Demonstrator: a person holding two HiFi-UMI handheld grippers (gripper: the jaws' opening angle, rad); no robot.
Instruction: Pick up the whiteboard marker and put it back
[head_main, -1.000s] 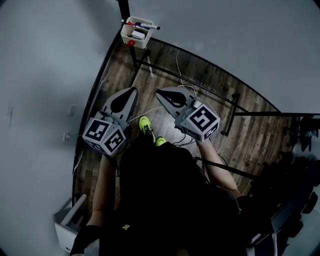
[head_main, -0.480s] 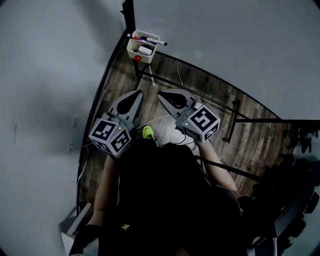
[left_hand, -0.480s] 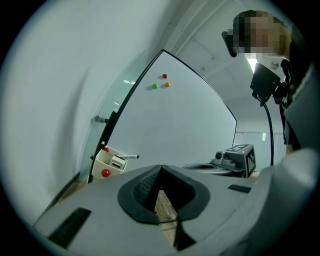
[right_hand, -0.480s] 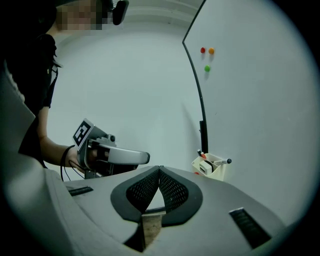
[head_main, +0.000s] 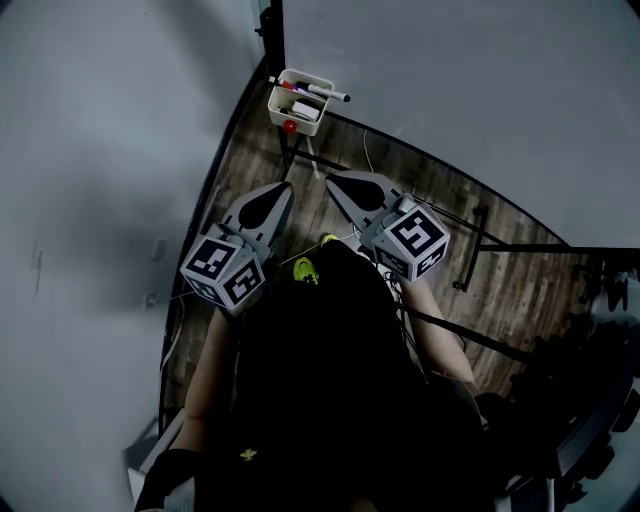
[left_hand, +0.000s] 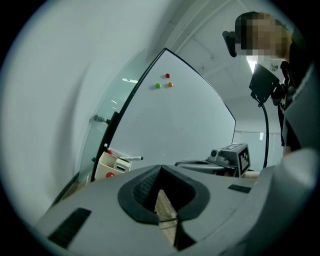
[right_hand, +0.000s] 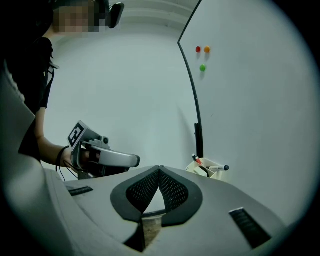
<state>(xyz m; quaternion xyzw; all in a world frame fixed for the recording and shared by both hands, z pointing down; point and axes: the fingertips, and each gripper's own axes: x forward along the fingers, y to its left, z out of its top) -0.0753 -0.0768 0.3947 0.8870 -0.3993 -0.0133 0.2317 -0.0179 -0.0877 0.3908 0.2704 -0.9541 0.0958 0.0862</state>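
Nearer than a second ago, the left gripper (head_main: 283, 187) and right gripper (head_main: 333, 180) are pointing toward the white plastic holder (head_main: 280, 102) at the whiteboard's (right_hand: 260, 100) edge. Both pairs of fingers are pressing together, holding nothing. One white whiteboard marker (head_main: 322, 92) with a dark cap is lying across the holder's rim, well ahead of the fingers. Three round magnets (right_hand: 202, 67), red, orange and green, are sticking to the whiteboard.

Dark wood-plank floor (head_main: 500, 290) curves through the middle of the head view, with a thin white cable (head_main: 367, 152) trailing across it. A pale grey wall (head_main: 90, 200) fills the left side; a whiteboard (head_main: 480, 100) on a black stand (head_main: 471, 250) fills the upper right, bearing three small coloured magnets (left_hand: 158, 86)
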